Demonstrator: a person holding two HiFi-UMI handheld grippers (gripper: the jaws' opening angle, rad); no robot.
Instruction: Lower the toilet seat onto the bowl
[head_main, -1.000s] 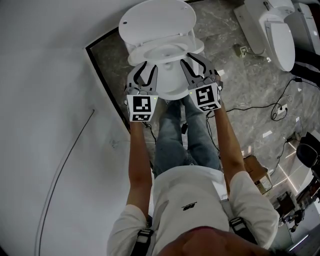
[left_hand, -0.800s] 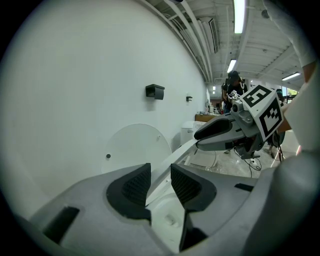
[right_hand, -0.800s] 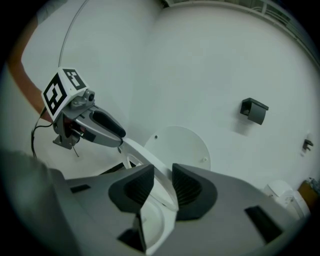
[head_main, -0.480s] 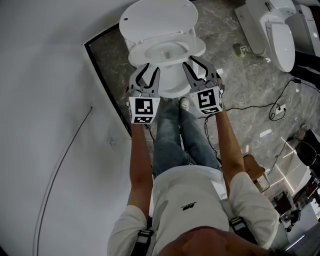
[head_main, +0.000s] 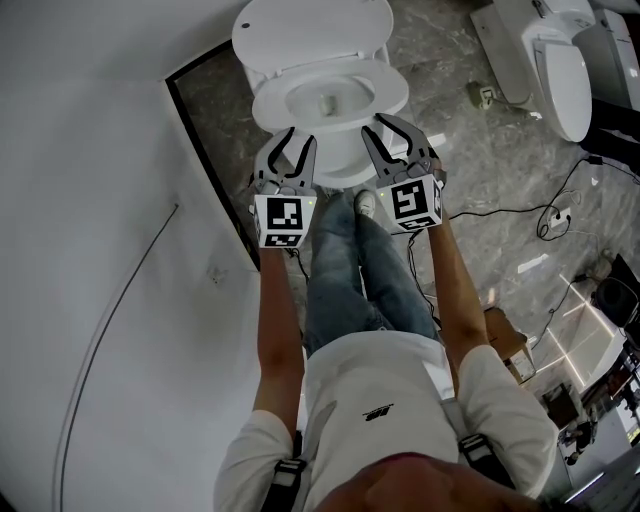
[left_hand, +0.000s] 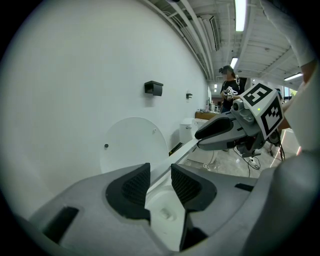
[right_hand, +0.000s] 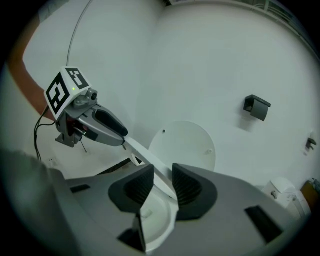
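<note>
At the bottom of the frame the person's white T-shirt (head_main: 380, 375) carries a small dark logo too small to read, and the head is cut off by the lower edge. Blue jeans (head_main: 340, 290) run up the middle between the bare forearms.

Each gripper bears a cube with black-and-white square markers, patterns only, no letters. The left gripper (head_main: 293, 137) and the right gripper (head_main: 385, 123) are held side by side in the upper centre. In the gripper views each has its jaws drawn in to a narrow slot, and the thin front rim of the white plastic toilet seat (head_main: 390, 90) runs between the ribbed pads. That rim shows as a pale strip (left_hand: 180, 152) spanning from one gripper to the other.

Below the seat the white ceramic bowl (head_main: 335, 168) juts toward the grippers. Behind it the round white lid (head_main: 310, 30) stands up against the wall.

The seat ring lies flatter and more open to view than half a second ago, though not yet plainly on the bowl.

A second white toilet (head_main: 560, 80) at the upper right is cut off by the frame edge, and black cables (head_main: 560, 215) trail over the grey marble floor (head_main: 470, 150).
</note>
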